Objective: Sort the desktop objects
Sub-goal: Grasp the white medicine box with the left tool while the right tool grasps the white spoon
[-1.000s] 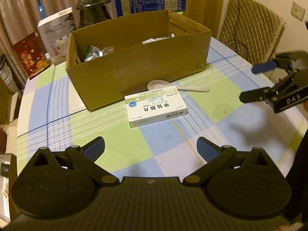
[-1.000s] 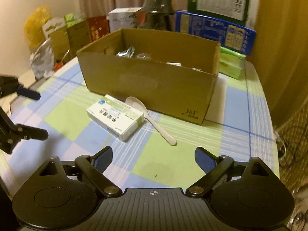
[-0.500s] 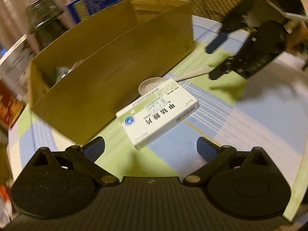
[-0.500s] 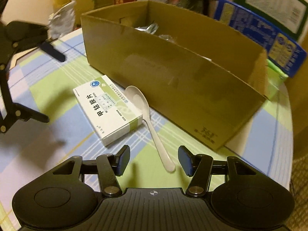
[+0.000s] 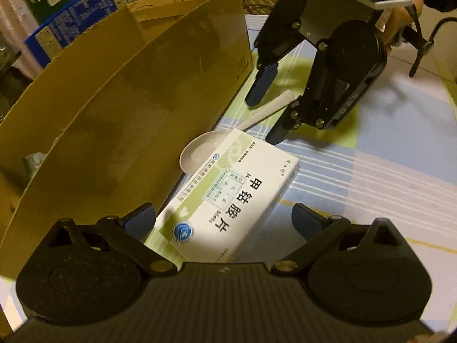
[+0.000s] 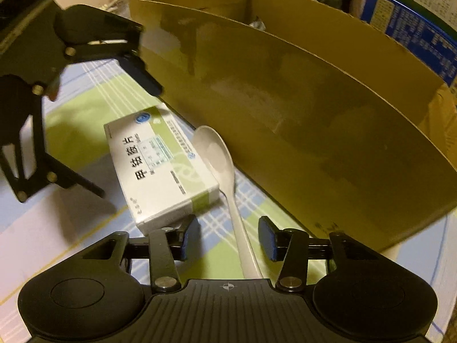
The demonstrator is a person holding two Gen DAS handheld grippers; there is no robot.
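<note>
A: How will that white-and-green cardboard medicine box handle?

B: Light and stiff, I'd judge, though the thin card would dent under a hard squeeze. It lies flat on the checked tablecloth, its near end between the left gripper's jaws, which stand wide apart and touch nothing. Taking it across the short width, on the two long edges, looks safest.

A: And the white plastic spoon?

B: Thin, smooth, probably slippery, and lying low on the cloth. Its handle runs straight between the right gripper's jaws. Those are closing, but the pads aren't on it; there's cloth showing on both sides. The handle is the place to pinch, not the bowl.

A: What's in the way?

B: The bowl sits tight against the box's far corner, so lifting either may nudge the other. The big brown cardboard carton stands just beyond both jaws, its wall close to the spoon. And the two grippers are near each other, so they could bump.

A: Anything else?

B: Blue printed boxes behind the carton, well clear.
</note>
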